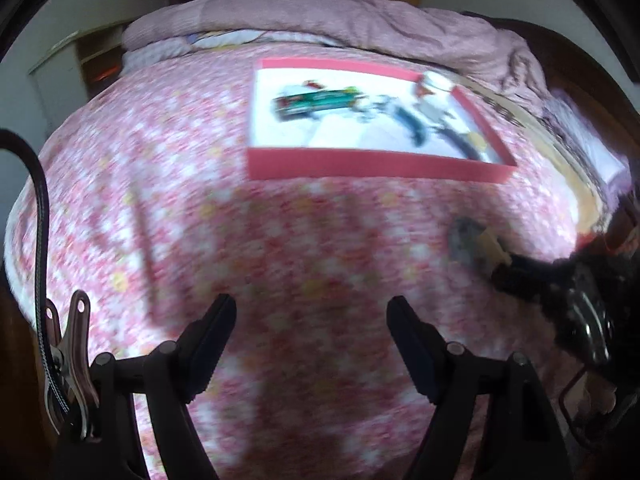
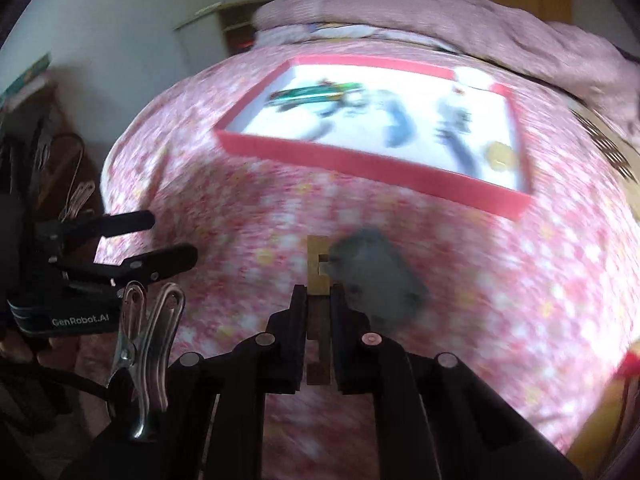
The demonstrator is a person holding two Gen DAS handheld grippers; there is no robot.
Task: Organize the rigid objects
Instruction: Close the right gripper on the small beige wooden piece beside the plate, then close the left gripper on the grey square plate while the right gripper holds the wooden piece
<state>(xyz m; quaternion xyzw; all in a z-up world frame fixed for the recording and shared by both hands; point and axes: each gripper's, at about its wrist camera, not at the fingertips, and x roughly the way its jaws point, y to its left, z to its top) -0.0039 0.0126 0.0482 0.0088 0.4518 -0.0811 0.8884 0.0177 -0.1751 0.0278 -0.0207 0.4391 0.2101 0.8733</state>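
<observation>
While its jaws stand wide apart over bare pink floral bedspread (image 1: 280, 240), the left gripper (image 1: 311, 312) holds nothing; the red-walled tray (image 1: 372, 165) lies well ahead. In the right wrist view, the right gripper (image 2: 318, 294) is clamped on a tan notched block (image 2: 317, 266), tray wall (image 2: 360, 166) ahead, open bedspread between.

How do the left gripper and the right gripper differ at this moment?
The left gripper stands open and empty; the right gripper is shut on a flat tan piece. The left is over bare pink bedspread; the right beside a grey object. Both have black fingers.
</observation>
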